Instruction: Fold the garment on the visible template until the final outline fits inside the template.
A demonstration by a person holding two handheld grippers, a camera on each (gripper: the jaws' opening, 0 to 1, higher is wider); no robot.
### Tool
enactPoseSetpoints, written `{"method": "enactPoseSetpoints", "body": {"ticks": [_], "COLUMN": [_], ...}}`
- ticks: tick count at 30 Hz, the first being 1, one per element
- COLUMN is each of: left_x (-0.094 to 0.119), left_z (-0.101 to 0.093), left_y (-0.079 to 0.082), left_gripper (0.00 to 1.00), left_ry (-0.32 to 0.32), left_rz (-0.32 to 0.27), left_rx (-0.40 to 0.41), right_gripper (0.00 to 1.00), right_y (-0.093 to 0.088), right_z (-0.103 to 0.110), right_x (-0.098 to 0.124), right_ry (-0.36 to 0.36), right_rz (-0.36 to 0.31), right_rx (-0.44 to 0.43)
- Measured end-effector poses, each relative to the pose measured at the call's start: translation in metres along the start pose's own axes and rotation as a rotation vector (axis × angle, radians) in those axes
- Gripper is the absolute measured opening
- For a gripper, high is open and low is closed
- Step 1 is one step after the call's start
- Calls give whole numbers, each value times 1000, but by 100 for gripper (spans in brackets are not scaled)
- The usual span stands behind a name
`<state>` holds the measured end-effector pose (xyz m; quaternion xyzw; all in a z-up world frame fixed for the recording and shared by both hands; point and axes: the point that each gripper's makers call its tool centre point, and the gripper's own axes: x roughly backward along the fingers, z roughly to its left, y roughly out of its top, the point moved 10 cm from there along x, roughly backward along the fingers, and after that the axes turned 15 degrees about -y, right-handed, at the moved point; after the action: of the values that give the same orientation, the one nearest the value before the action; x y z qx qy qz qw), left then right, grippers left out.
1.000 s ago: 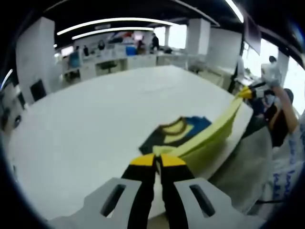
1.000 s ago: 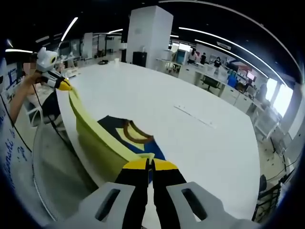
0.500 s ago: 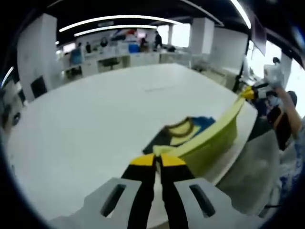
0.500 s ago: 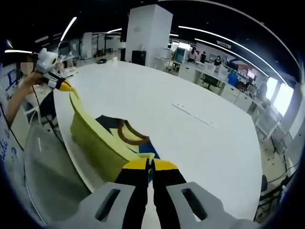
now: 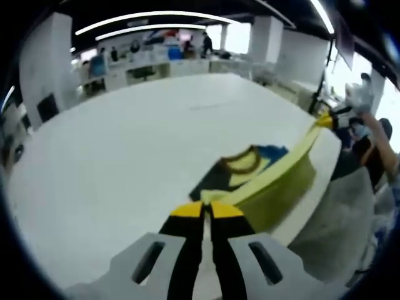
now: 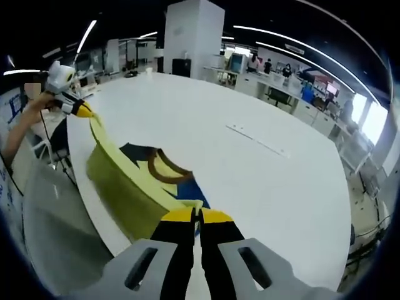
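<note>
garment stretched between both grippers at the table edge

the table is white, with desks and people far behind it. the garment lies near its edge, navy and blue with a yellow collar, its yellow-green hem lifted taut. the left gripper has its fingers closed on one hem corner; the right gripper pinches the other. in the right gripper view a pillar stands behind the table, and a hand holds the left gripper.
</note>
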<state>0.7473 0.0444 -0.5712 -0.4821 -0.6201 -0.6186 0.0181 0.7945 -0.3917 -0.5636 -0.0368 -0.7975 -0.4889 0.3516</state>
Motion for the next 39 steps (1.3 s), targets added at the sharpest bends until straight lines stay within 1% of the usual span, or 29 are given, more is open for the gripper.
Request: {"method": "enactPoseSetpoints", "body": {"ticks": [4,10,21,25,30,39], "left_x": [-7,-16,-39,-49,-60,-70], "left_z": [5,12,25,32,36,48], "left_y": [0,1,-4,-5,-9,-9], "left_gripper": [0,0,0,0,0,0], "left_ry": [2,-3,0,27,43,47], "left_rz": [22,34,84,66,67,27], "left_rx": [0,6,14,-1,-15,-5], "right_gripper": [2,2,2,2,2,2], "right_y": [-1,-2,-12,-14,-21,-25], "right_z": [0,-2,-3,-3,-3,-7], "right_x": [-7,-19,-43,-51,-62,-78], "right_ry": [6,10,16,14,15,-1], "right_rz": [13,30,49,50,63,51], "right_rx": [3,7,-17,-8,5,-8]}}
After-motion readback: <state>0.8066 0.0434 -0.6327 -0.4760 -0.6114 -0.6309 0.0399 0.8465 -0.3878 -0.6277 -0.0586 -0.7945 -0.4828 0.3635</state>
